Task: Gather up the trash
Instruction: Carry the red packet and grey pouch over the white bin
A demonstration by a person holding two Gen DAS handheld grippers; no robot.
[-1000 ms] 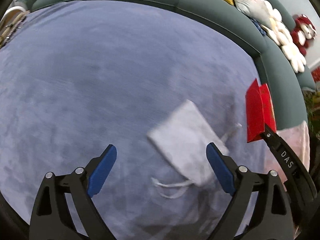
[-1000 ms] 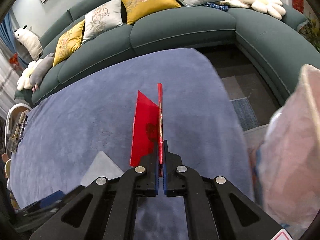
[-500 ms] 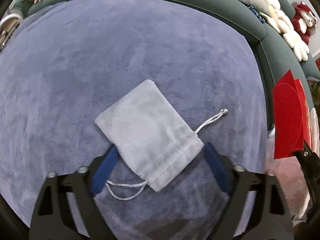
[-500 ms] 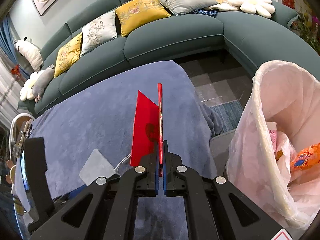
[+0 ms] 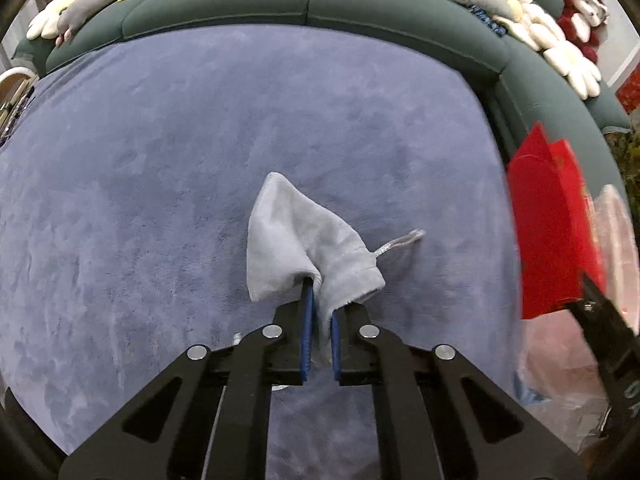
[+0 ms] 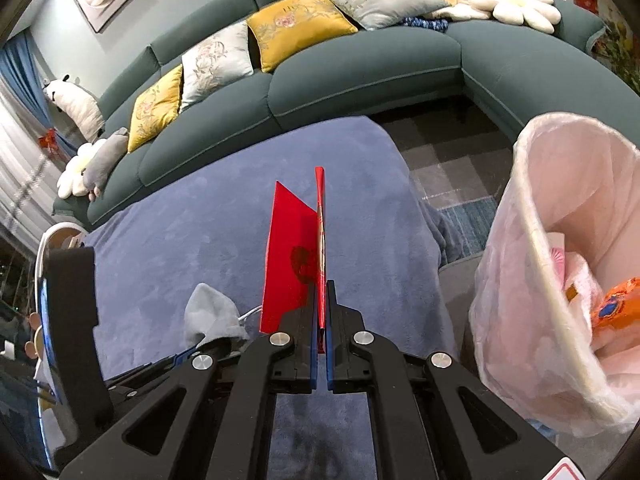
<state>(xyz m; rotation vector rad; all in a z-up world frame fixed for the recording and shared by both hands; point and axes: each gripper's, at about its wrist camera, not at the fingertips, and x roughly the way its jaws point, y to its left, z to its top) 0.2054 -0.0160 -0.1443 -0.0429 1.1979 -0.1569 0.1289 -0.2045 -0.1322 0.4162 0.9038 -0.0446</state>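
left tool clenched on grey drawstring pouch, bunched up over blue-covered surface, right tool clamped on upright red envelope, near pink-lined trash bin at right with wrappers inside

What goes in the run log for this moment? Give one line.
left tool: shut on grey pouch | right tool: shut on red envelope | lined bin: right, open, holds trash

Both wrist views overlook the blue rug, facing the sofa.
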